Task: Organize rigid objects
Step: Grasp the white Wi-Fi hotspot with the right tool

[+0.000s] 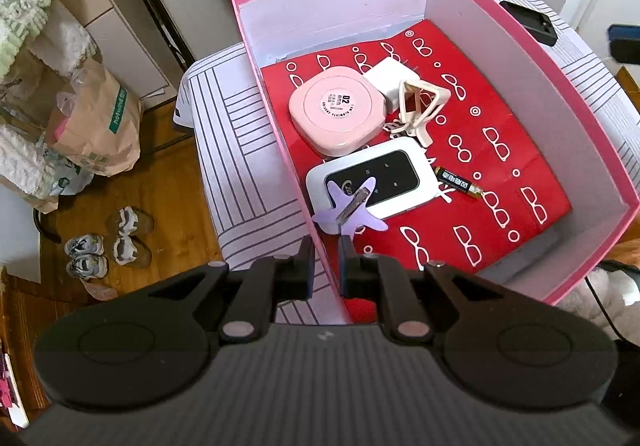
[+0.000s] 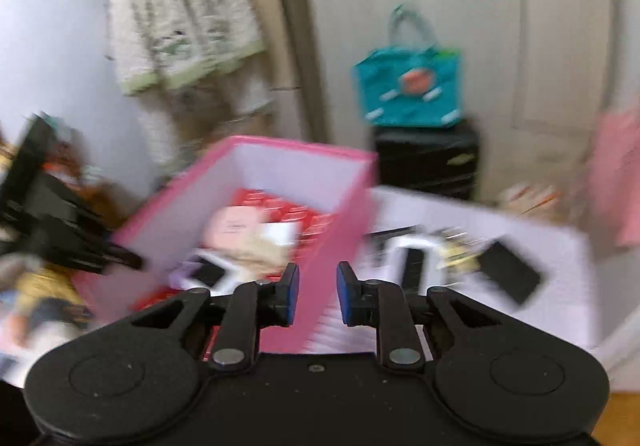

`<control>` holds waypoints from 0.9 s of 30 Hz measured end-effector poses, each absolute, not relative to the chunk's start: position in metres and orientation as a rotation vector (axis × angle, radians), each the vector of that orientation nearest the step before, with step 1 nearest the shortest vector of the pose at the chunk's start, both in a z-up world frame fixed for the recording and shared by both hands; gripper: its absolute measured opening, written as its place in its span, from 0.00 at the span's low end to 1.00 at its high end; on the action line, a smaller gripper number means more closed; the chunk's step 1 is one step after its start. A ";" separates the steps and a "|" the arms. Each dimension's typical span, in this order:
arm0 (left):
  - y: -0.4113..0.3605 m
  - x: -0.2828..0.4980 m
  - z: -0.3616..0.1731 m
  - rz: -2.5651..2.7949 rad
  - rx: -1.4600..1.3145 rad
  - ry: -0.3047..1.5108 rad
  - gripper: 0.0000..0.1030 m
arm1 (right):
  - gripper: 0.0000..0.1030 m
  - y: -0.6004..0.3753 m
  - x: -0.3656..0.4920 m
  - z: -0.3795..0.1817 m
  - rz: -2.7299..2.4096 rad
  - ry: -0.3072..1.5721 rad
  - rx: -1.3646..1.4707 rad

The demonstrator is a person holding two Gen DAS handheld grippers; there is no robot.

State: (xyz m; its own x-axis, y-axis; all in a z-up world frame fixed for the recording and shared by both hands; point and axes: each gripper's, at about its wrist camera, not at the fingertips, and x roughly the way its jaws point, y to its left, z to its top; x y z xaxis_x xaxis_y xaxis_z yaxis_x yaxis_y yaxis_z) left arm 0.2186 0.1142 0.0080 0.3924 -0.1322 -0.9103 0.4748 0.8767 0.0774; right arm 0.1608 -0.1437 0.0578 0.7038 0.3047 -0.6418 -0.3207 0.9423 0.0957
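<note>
A pink box (image 1: 560,58) with a red patterned floor stands on the white lined table (image 1: 236,150). In it lie a pink round case (image 1: 338,110), a white charger block (image 1: 386,80), a cream clip (image 1: 420,106), a white pocket router (image 1: 372,180), a battery (image 1: 458,182) and a purple star-shaped hair clip (image 1: 352,210). My left gripper (image 1: 326,262) is open and empty, astride the box's near left wall, just below the star clip. My right gripper (image 2: 318,292) is open and empty, over the box's right wall (image 2: 344,214); this view is blurred.
Right of the box on the table lie a black phone (image 2: 510,272), a white and black device (image 2: 412,258) and small blurred items. A dark device (image 1: 530,22) lies beyond the box. A teal bag (image 2: 408,90) sits on a black case. Paper bags and shoes are on the floor at left.
</note>
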 end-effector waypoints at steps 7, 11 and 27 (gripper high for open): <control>0.126 0.219 0.005 -0.424 0.273 1.067 0.12 | 0.27 -0.177 0.146 0.048 0.313 0.682 -0.027; 0.127 0.216 0.003 -0.410 0.257 1.032 0.12 | 0.31 -0.184 0.151 0.017 0.303 0.731 0.014; 0.115 0.223 0.004 -0.429 0.360 1.115 0.12 | 0.64 -0.169 0.234 -0.034 0.249 0.807 -0.023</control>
